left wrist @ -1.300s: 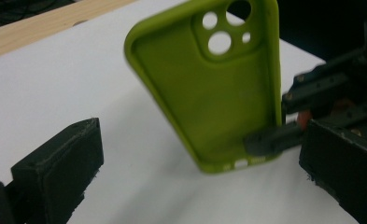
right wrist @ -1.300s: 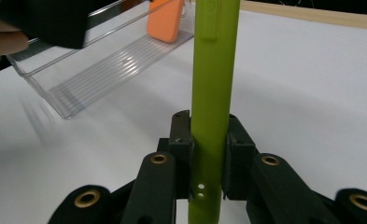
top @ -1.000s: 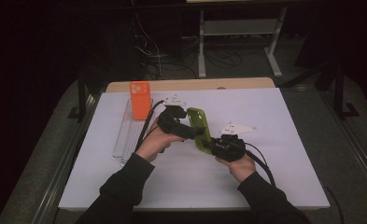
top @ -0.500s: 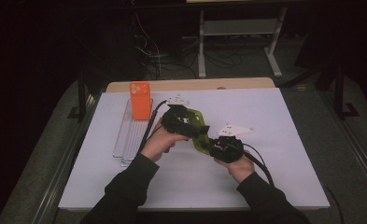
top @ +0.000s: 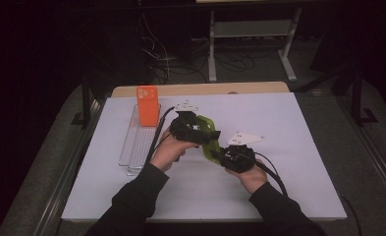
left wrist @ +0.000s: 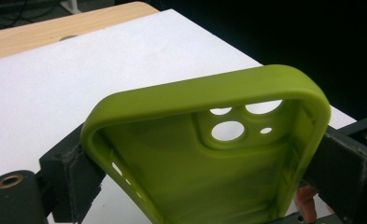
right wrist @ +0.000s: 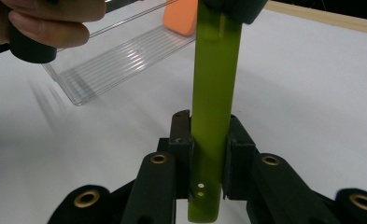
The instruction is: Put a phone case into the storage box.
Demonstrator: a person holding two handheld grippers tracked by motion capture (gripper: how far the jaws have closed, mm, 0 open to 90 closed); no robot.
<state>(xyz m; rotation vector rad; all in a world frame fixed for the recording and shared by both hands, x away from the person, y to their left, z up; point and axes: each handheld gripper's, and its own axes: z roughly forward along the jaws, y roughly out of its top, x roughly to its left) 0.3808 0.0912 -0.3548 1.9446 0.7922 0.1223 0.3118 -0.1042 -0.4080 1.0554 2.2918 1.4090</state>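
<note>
A green phone case point(top: 209, 139) is held above the white table between both grippers. My left gripper point(top: 194, 129) spans its width near the camera cut-out. Its jaws have just been closing, and both pads point(left wrist: 74, 175) now touch the long sides of the case point(left wrist: 209, 177). My right gripper point(top: 228, 156) is shut on the other end of the case. In the right gripper view the case point(right wrist: 214, 88) stands edge-on between that gripper's point(right wrist: 209, 147) pads.
An orange phone case point(top: 147, 105) leans at the far end of a clear plastic tray point(top: 137, 145) left of the hands. The white table sheet point(top: 298, 147) stretches to the right. A wooden edge point(top: 200, 89) runs along the far side, and dark floor surrounds the table.
The left jaws have come in onto the sides of the green case. The case now sits more hidden under the left gripper. Both hands have stayed roughly in place.
</note>
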